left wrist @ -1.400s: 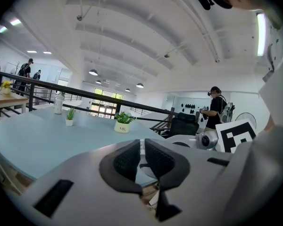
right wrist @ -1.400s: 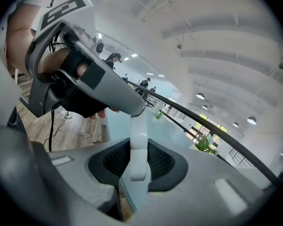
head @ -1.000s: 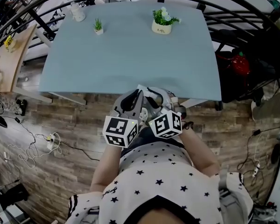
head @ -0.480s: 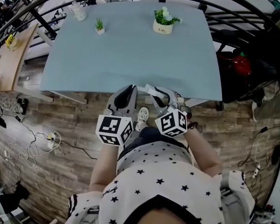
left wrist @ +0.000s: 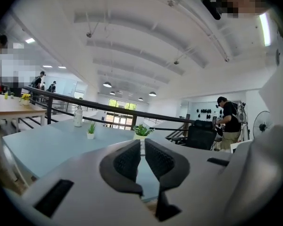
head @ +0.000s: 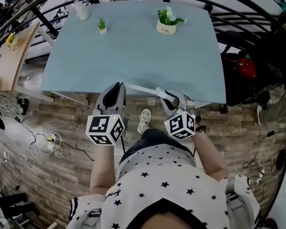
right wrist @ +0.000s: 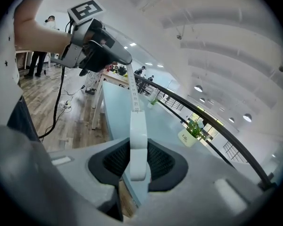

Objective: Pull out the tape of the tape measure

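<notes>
In the head view both grippers hang in front of the near edge of the blue-grey table (head: 133,51). My right gripper (head: 165,96) is shut on the white tape measure case (right wrist: 137,142), which sits upright between its pads. A short stretch of white tape (head: 142,89) runs from the case leftward to my left gripper (head: 117,86). The right gripper view shows that tape (right wrist: 134,91) rising to the left gripper (right wrist: 125,60), whose jaws are closed on its tip. In the left gripper view the pads (left wrist: 127,161) stand almost together, with only a thin edge between them.
On the table's far side stand a potted plant (head: 165,22), a smaller plant (head: 101,26) and a white bottle (head: 81,9). A dark railing (head: 238,4) curves round behind. Cables (head: 33,147) lie on the wooden floor at left; a red bag (head: 245,66) sits at right.
The two grippers have drawn apart, left going left and right going right. A strip of tape now spans the gap where they were nearly touching before.
</notes>
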Tool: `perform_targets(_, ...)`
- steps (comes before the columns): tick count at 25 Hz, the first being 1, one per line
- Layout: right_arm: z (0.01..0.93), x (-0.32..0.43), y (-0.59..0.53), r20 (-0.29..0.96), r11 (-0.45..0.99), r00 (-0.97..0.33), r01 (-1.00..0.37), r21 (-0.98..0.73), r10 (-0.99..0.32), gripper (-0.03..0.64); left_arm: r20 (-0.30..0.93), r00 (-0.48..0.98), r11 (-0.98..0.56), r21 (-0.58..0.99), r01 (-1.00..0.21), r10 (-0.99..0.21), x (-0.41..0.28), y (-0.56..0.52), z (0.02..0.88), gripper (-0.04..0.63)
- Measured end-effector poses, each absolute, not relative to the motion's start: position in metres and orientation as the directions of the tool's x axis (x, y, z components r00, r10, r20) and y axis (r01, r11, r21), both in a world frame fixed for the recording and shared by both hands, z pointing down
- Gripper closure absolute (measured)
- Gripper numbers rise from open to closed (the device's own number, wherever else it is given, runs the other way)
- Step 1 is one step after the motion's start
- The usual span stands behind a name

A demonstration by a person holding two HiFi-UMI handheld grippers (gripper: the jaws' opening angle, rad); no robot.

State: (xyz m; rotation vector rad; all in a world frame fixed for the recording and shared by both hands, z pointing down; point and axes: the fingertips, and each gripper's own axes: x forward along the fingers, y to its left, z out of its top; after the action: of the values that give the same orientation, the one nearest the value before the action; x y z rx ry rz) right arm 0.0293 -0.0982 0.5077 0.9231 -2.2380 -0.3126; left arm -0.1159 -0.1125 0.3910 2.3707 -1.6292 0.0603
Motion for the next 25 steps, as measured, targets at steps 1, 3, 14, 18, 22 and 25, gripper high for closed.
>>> perform_targets(1, 0.509, 0.032, -0.098, 0.510, 0.719, -0.508, -0.528, 0.452, -0.694, 0.515, 0.182, 0.359, -0.325, 0.193, -0.926, -0.915, -0.119, -0.113, 0.391, 0.566)
perform_targets(3, 0.512, 0.038, -0.096, 0.520, 0.719, -0.498, -0.524, 0.457, -0.694, 0.515, 0.184, 0.341, -0.308, 0.189, -0.933, -0.922, -0.126, -0.112, 0.391, 0.566)
perform_targets(14, 0.533, 0.076, -0.088, 0.575, 0.706, -0.432, -0.562, 0.431, -0.695, 0.515, 0.173, 0.234, -0.207, 0.159, -0.965, -0.957, -0.170, -0.111, 0.381, 0.566)
perform_targets(18, 0.541, 0.091, -0.086, 0.595, 0.696, -0.398, -0.570, 0.436, -0.698, 0.515, 0.160, 0.171, -0.147, 0.151, -0.977, -0.972, -0.198, -0.108, 0.375, 0.566)
perform_targets(22, 0.545, 0.105, -0.087, 0.611, 0.690, -0.371, -0.575, 0.441, -0.699, 0.515, 0.157, 0.119, -0.097, 0.143, -0.985, -0.980, -0.219, -0.108, 0.374, 0.566)
perform_targets(25, 0.545, 0.104, -0.091, 0.613, 0.684, -0.364, -0.586, 0.435, -0.701, 0.515, 0.167, 0.106, -0.079, 0.163, -0.983, -0.980, -0.226, -0.108, 0.381, 0.566)
